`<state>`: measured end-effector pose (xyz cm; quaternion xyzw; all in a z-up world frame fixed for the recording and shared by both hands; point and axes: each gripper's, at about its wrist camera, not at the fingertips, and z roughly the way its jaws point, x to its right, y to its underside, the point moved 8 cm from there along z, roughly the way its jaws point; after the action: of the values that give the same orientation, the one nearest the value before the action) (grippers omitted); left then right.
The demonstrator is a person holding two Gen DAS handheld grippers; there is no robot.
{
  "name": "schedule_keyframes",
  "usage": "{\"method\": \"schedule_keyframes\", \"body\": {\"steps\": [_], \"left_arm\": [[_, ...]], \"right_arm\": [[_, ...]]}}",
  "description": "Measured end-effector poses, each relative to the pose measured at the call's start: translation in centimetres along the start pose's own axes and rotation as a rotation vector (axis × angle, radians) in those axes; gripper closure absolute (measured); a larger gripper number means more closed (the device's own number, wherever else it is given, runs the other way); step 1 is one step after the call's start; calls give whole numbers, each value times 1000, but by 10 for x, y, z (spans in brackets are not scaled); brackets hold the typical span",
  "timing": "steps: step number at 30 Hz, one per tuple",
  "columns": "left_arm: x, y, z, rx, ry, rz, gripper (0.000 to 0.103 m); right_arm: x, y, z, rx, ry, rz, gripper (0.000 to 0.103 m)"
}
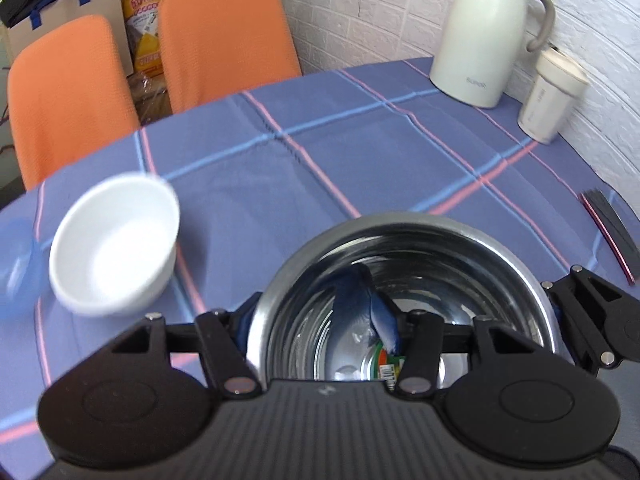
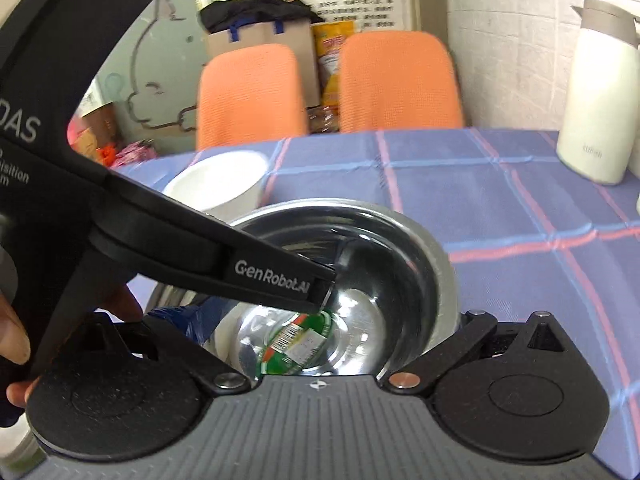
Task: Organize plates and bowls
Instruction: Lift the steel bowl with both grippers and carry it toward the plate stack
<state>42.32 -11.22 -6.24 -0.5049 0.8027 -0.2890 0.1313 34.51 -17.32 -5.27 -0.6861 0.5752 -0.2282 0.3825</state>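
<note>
Left wrist view, nearest first: the left gripper sits astride the left wall of a steel bowl, with one blue-padded finger outside the rim and the other down inside. Whether the two are clamped on the wall or only bracket it cannot be told. The right wrist view shows the same tool reaching over the rim from the left, a person's hand behind it. There the right gripper has its fingers spread wide and holds nothing, with the steel bowl in the gap just ahead of them.

The steel bowl lies by the near edge of the tabletop, with a green sticker on its bottom. It is probably light and stiff, and it would dent before it broke. The polished wall looks slippery, so the rolled rim, pinched inside and out, seems the surest hold.

Further left stands a white bowl, blurred and apart from the steel one. It looks like ceramic or melamine; if ceramic, it is heavier and could chip, so it too is best taken by its rim.

Towards the far right corner stand a cream jug and a cup. Two orange chairs are beyond the far edge.
</note>
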Motion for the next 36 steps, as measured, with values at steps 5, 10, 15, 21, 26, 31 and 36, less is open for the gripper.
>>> {"method": "schedule_keyframes", "body": {"steps": [5,10,15,21,26,31,36], "left_arm": [[7,45,-23,9,-21,4,49],[9,63,-25,8,-11,-14,50],[16,77,-26,24,-23,4,44],[17,79,-44,100,-96,33,29],[14,74,-69,165,-124,14,25],[15,76,-89,203,-122,-16,24],[20,82,-109,241,-110,-42,22]], "right_arm": [[-20,29,-16,-12,-12,-11,15],[-28,44,-20,-43,-7,-13,15],[-29,61,-22,-90,-14,8,14],[-27,68,-34,-80,23,8,14],[-19,69,-51,-43,55,11,14],[-18,67,-69,-6,82,-5,14],[-18,67,-88,36,111,-27,14]]}}
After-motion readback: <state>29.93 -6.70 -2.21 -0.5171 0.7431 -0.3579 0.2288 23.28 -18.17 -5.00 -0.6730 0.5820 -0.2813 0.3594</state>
